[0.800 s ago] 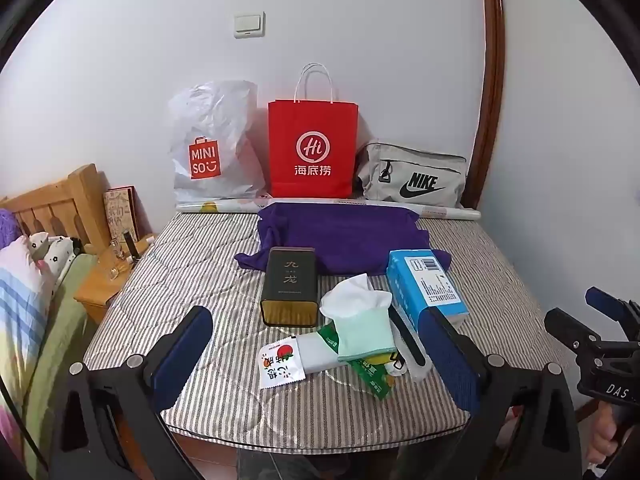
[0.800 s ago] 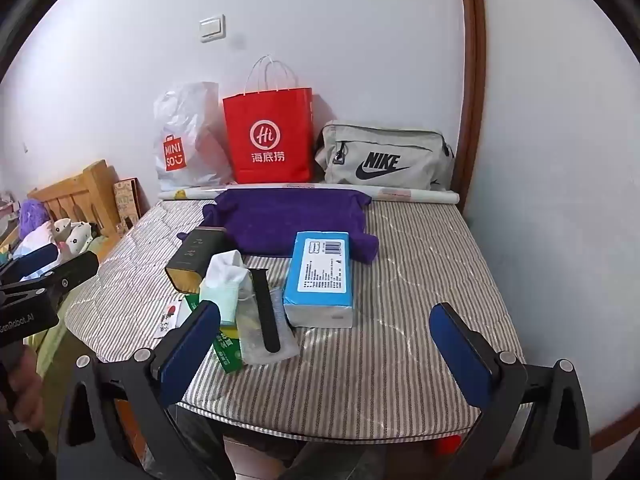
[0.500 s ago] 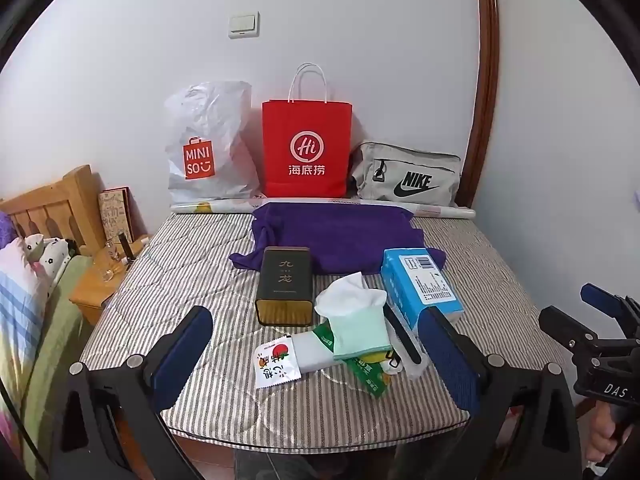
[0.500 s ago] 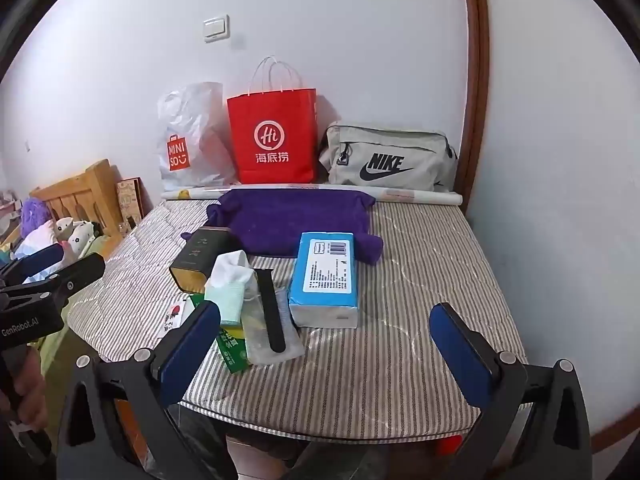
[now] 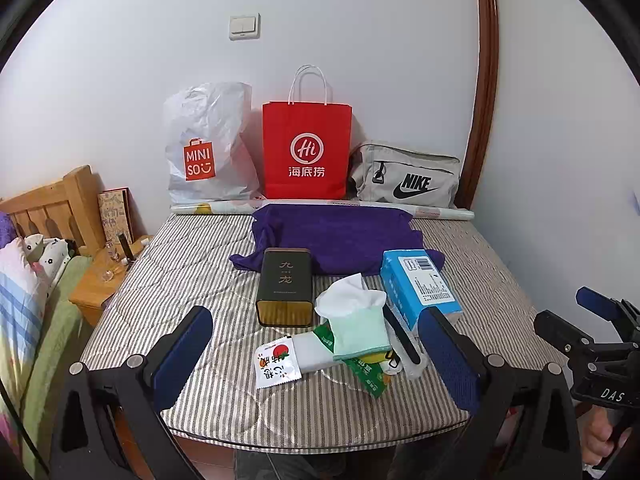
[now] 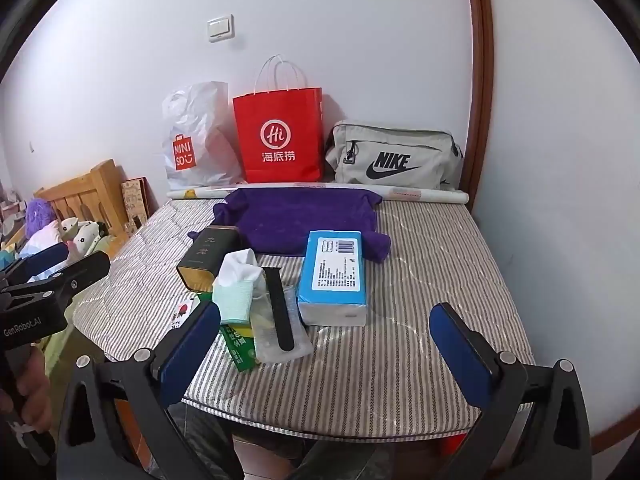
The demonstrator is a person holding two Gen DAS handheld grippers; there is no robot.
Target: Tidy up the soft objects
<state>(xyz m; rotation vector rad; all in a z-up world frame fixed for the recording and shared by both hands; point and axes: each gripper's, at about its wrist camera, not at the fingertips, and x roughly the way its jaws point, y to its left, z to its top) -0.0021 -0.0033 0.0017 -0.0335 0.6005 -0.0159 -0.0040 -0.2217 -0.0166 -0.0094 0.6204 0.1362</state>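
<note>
Both grippers are held above the near edge of a striped mattress (image 5: 168,276), and both are wide open with nothing between the blue pads. The left gripper (image 5: 316,356) points at the small pile near the front edge, and the right gripper (image 6: 326,344) is a little to the right of it. In the pile a pale green cloth (image 5: 360,330) with white tissue coming out of its top lies on some snack packets (image 5: 278,364); a black watch strap (image 6: 279,308) in a clear bag lies just beside it. A dark tin box (image 5: 285,286) is behind the pile, and a blue carton (image 6: 334,276) is to its right. Farther back a purple towel (image 5: 336,236) is spread flat on the mattress, partly under the tin and the carton. At the wall stand a white plastic bag (image 5: 208,148), a red paper bag (image 5: 306,152) and a grey Nike pouch (image 5: 406,180).
</note>
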